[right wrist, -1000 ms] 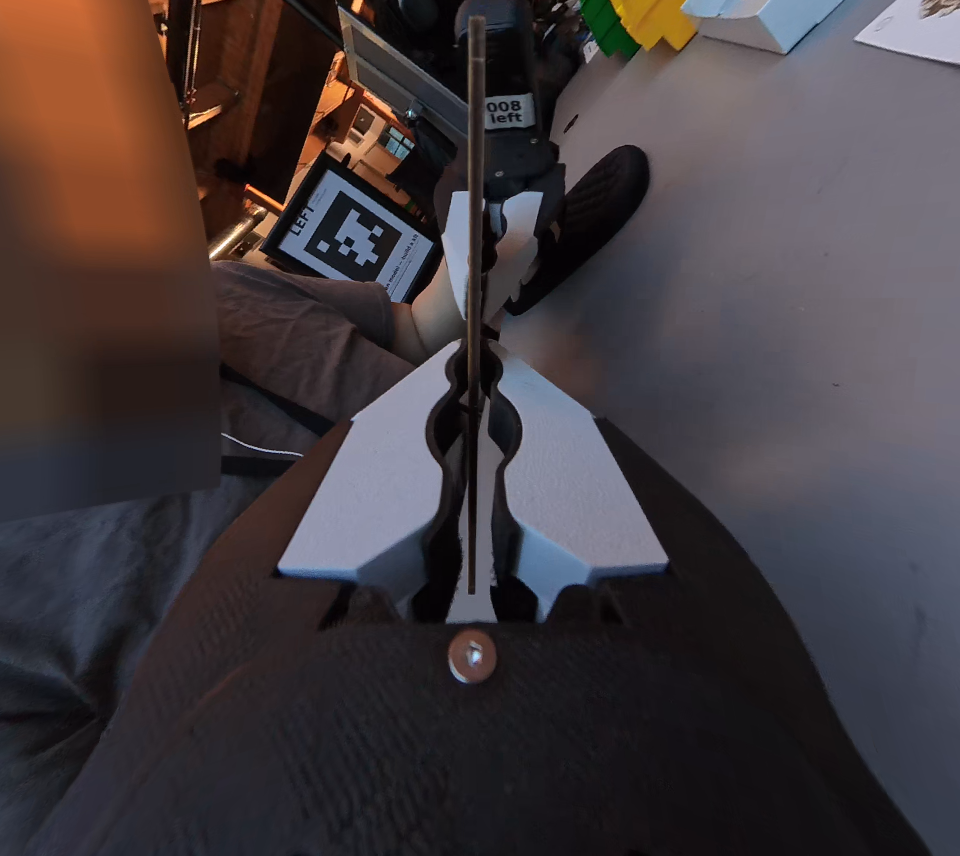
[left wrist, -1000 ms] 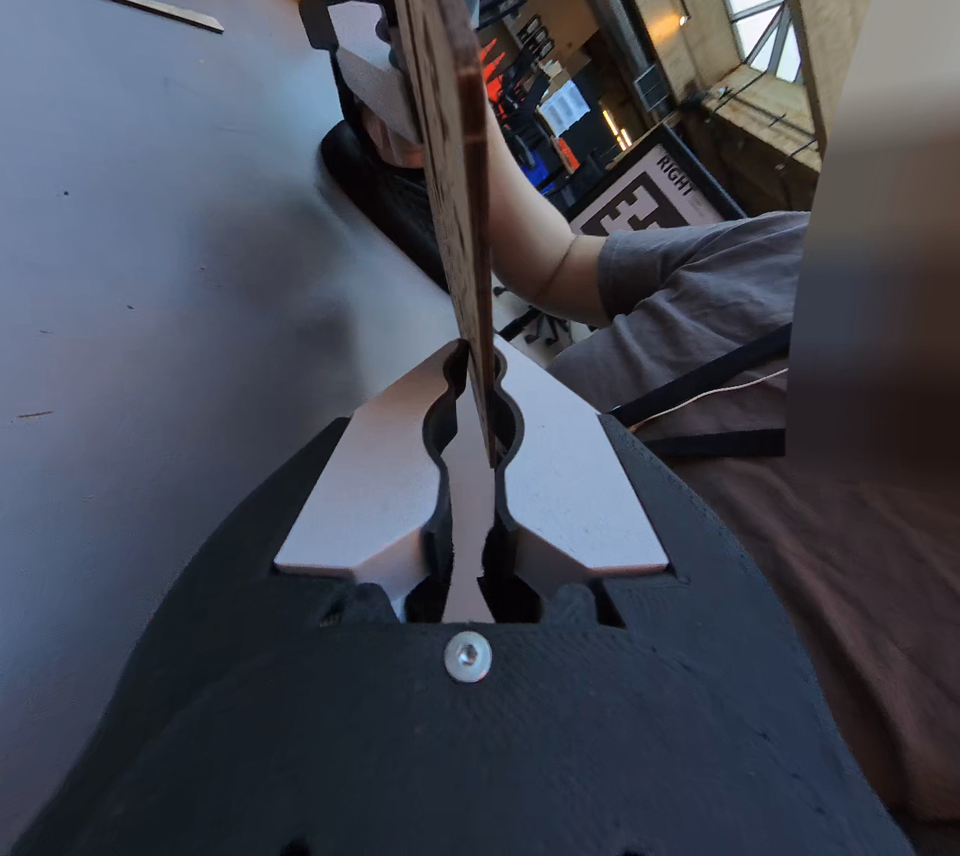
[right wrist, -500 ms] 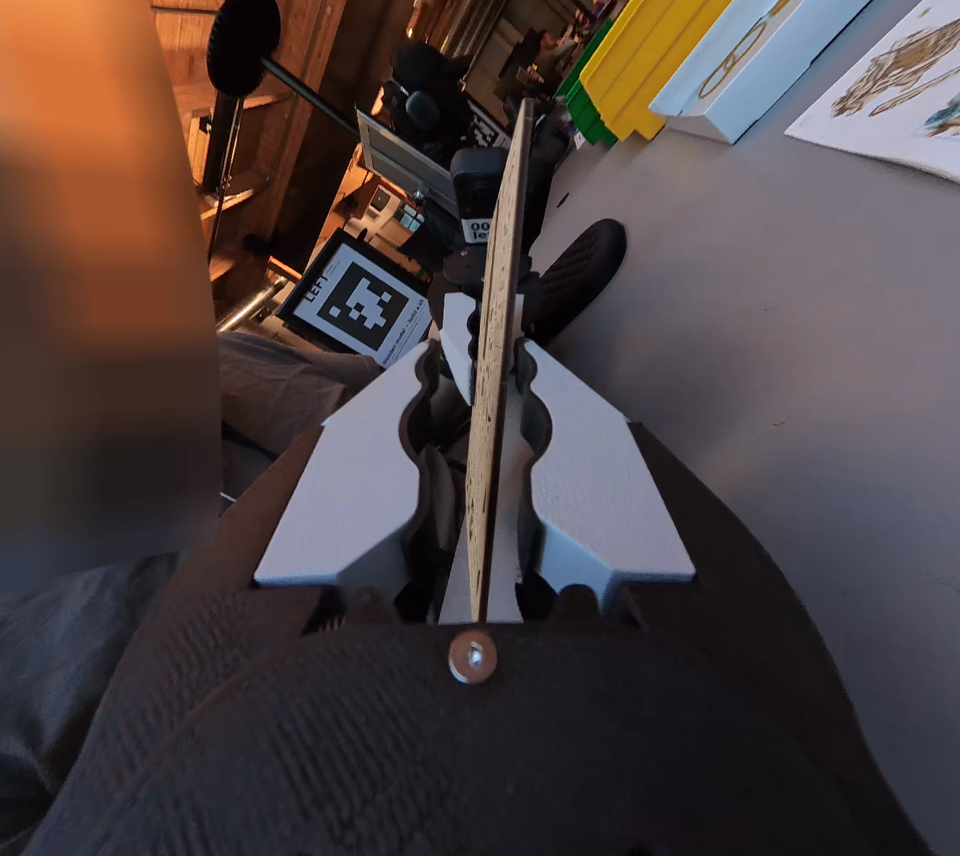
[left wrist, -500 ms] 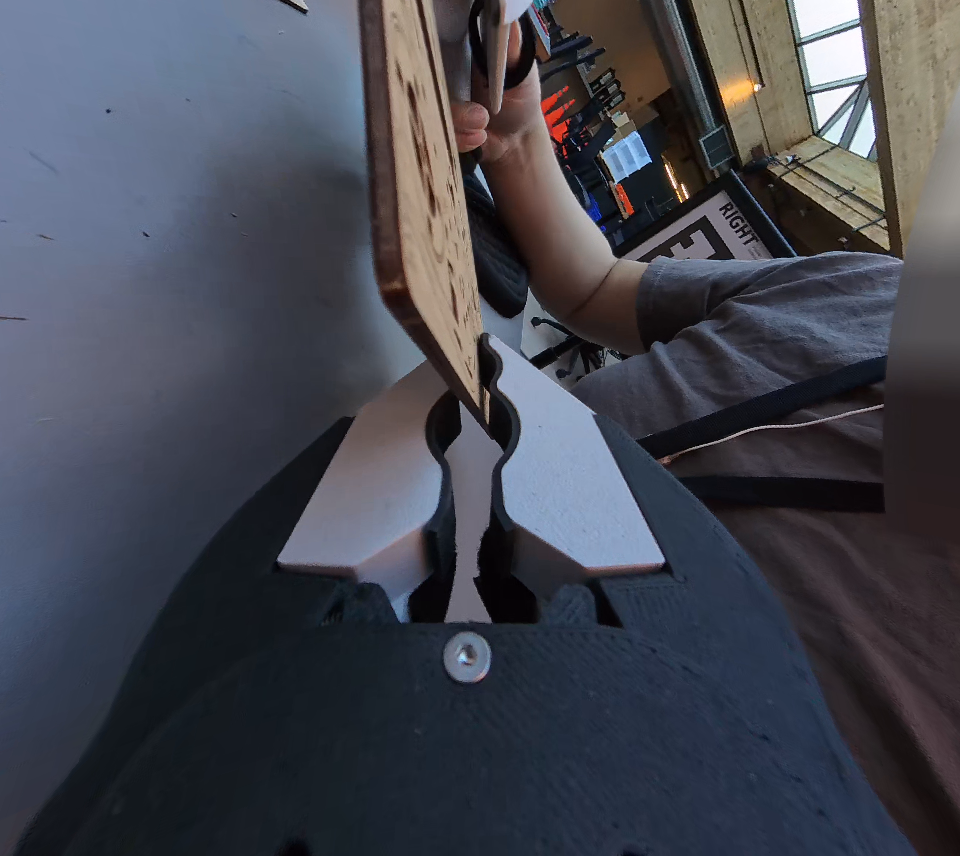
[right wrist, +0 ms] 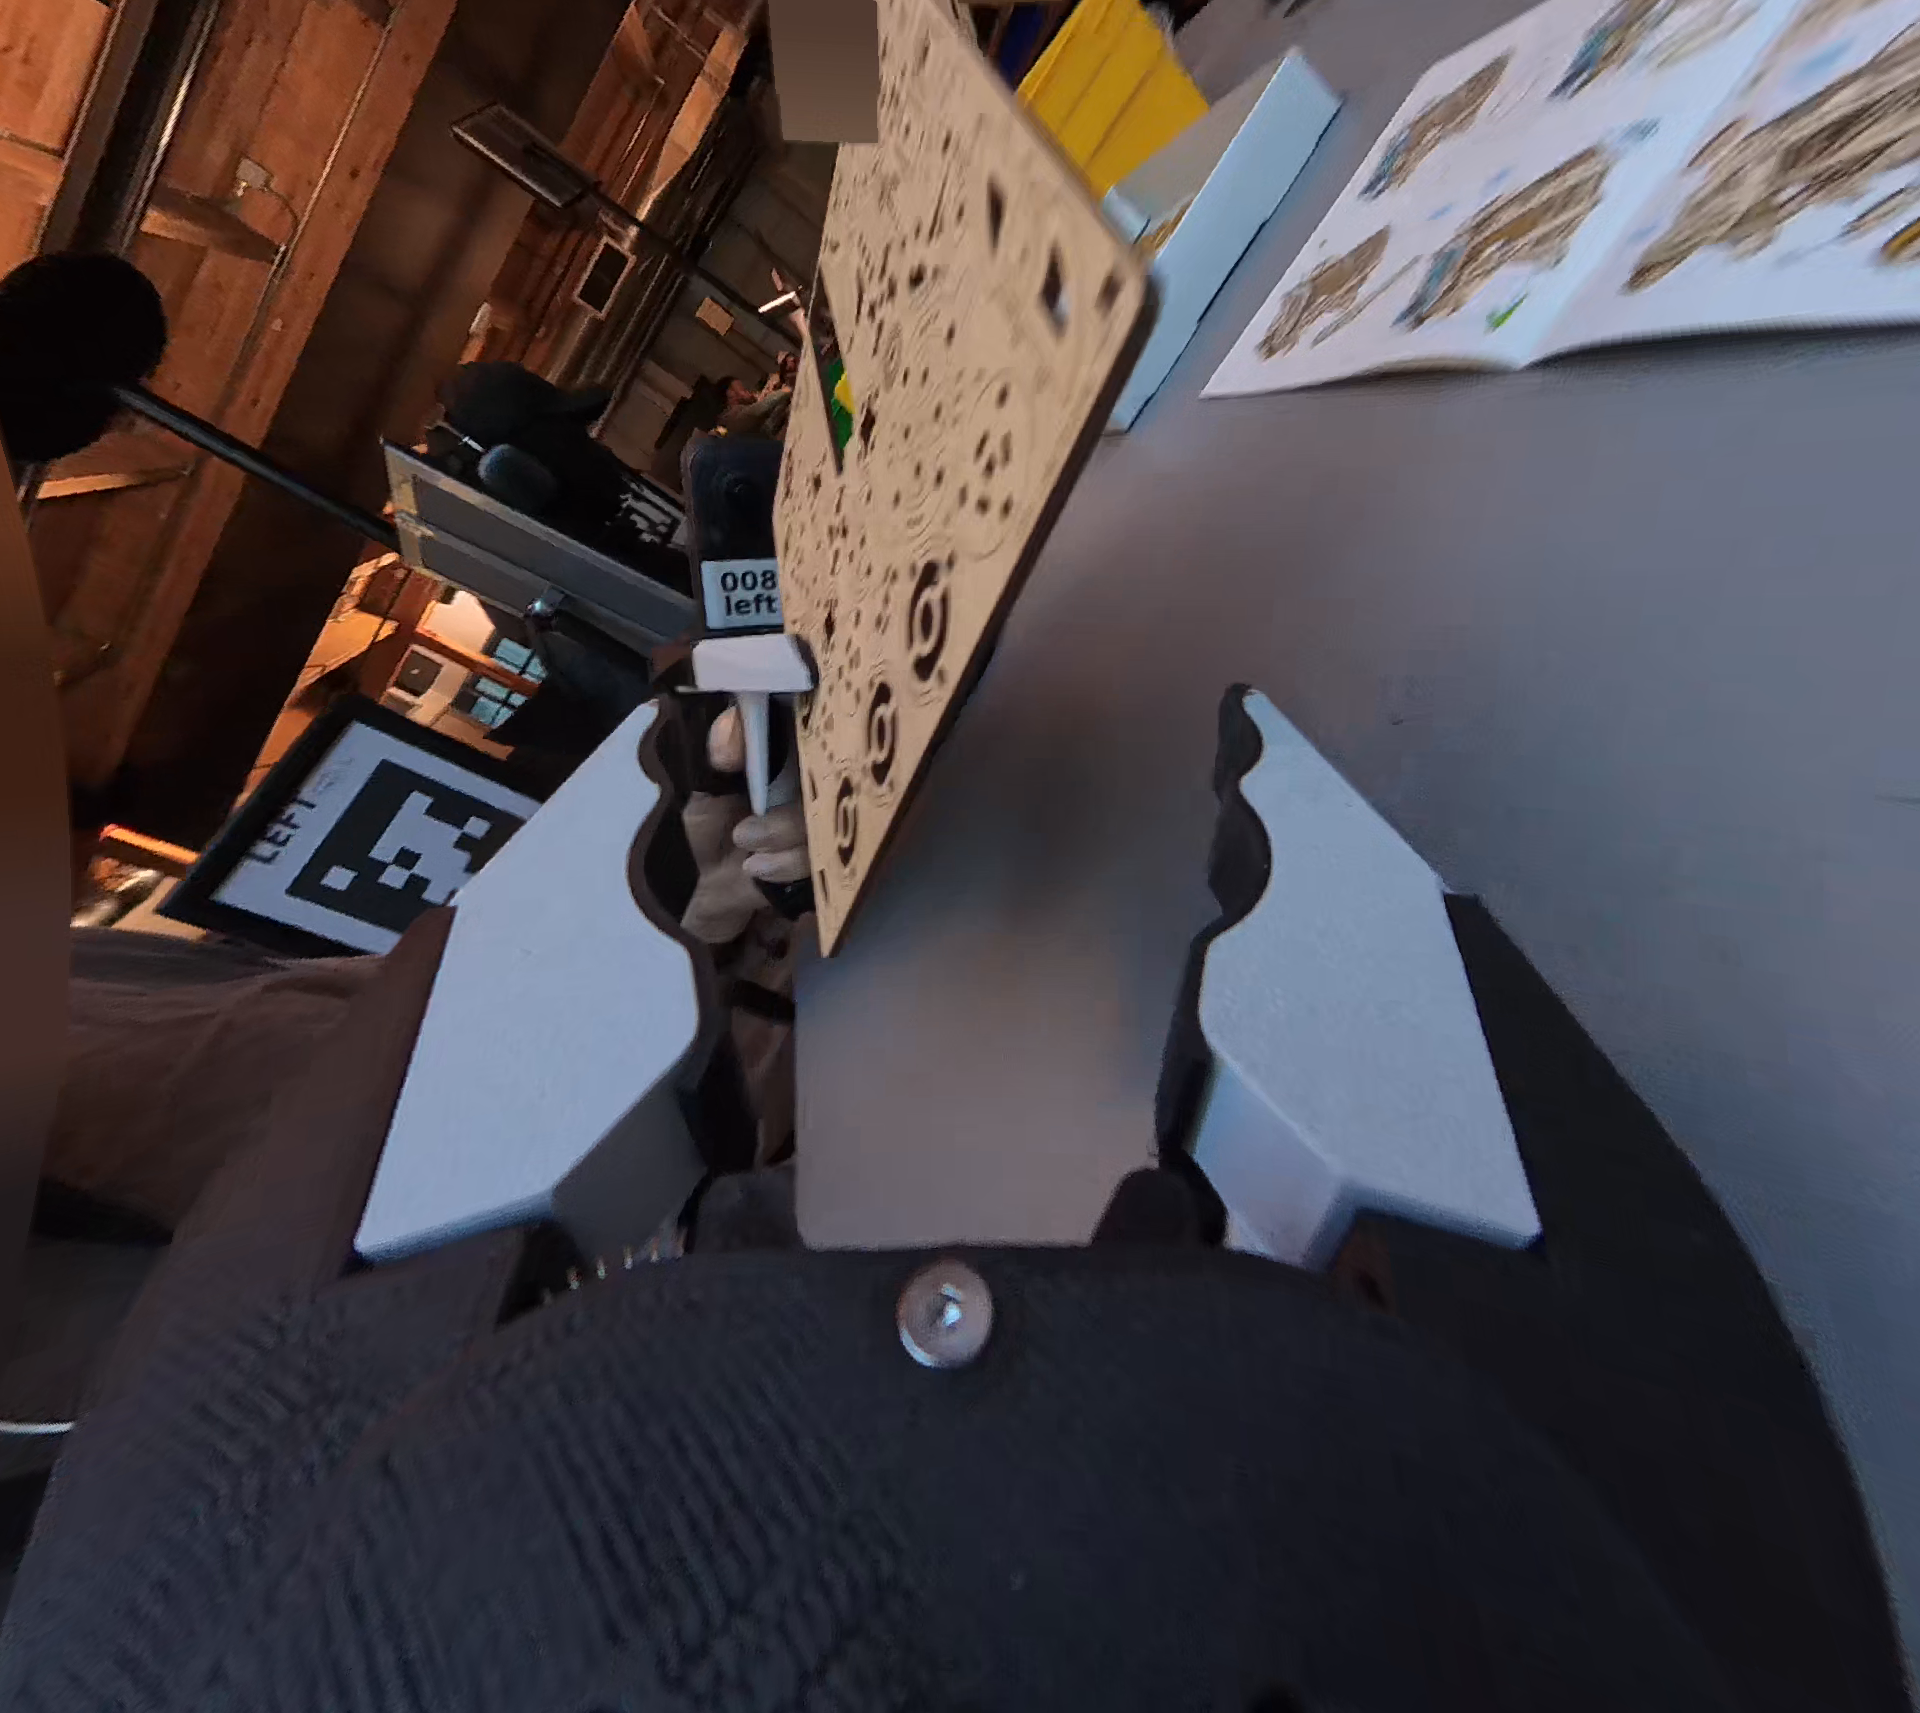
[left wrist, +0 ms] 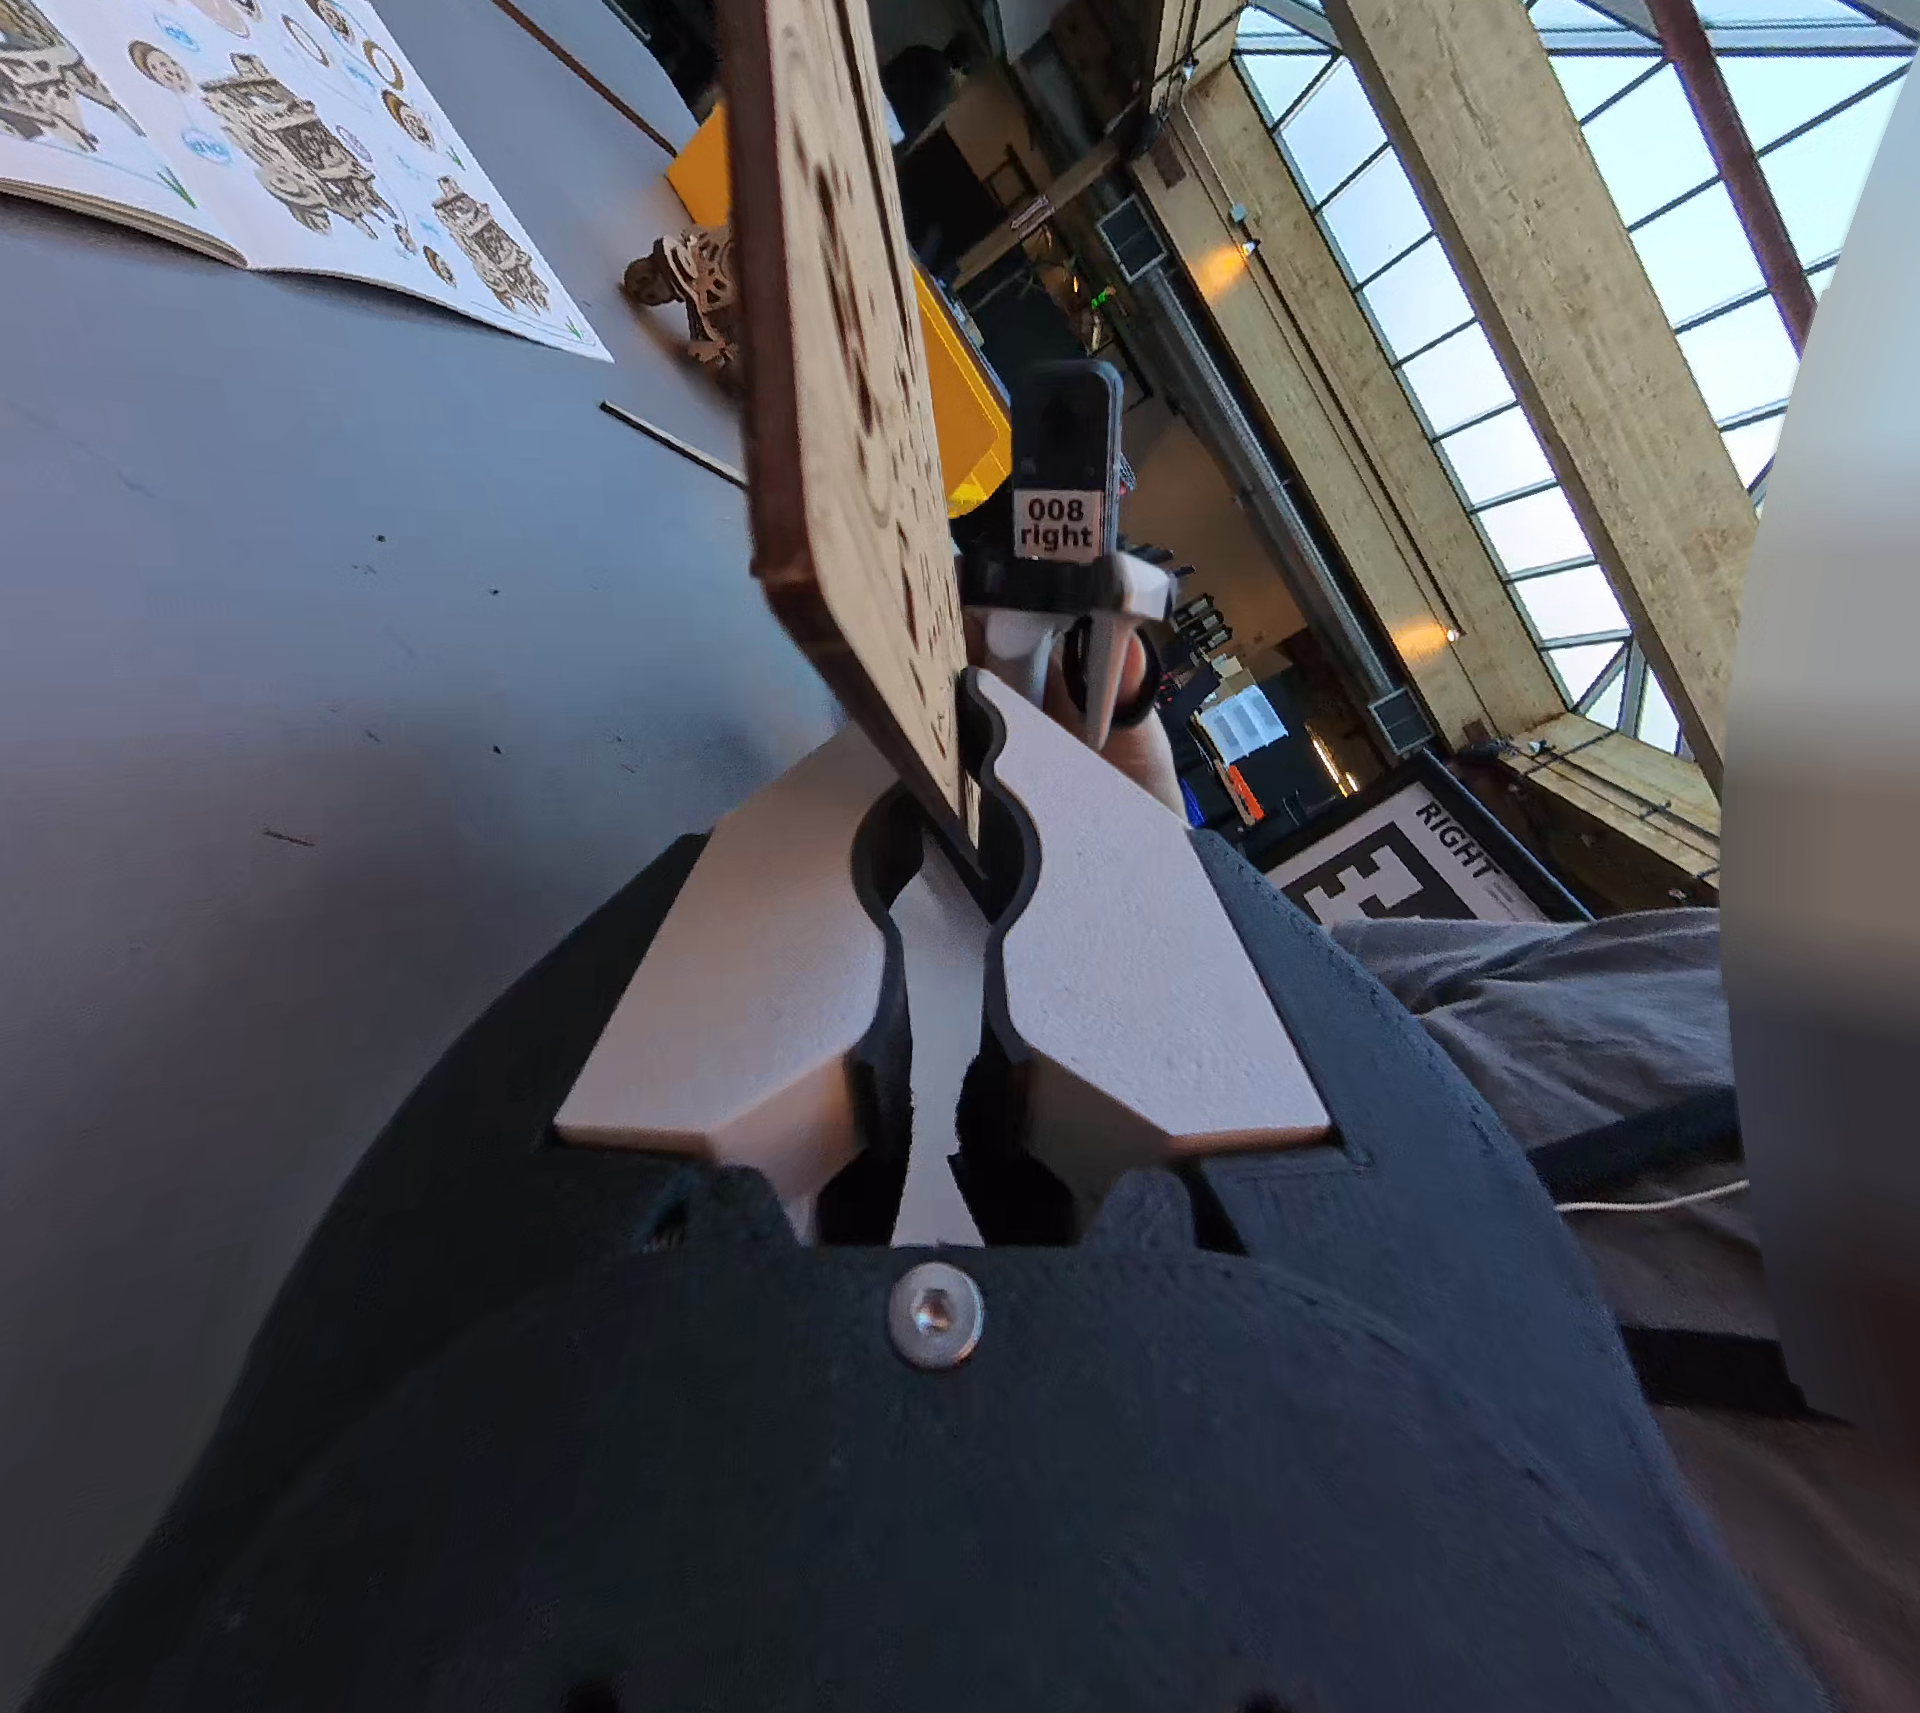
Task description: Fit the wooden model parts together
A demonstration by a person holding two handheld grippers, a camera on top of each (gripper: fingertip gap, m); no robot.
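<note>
My left gripper [left wrist: 961, 816] is clenched on the thin laser-cut plywood sheet [left wrist: 831, 292], held above the grey desk [left wrist: 312, 624]; my right gripper [right wrist: 935, 842] gapes, released.

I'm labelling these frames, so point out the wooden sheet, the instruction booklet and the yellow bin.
wooden sheet [right wrist: 935, 437], right wrist view, on its laser-cut face.
booklet [left wrist: 208, 105], left wrist view, on its open printed page.
yellow bin [right wrist: 1117, 68], right wrist view, on its side wall.
</note>
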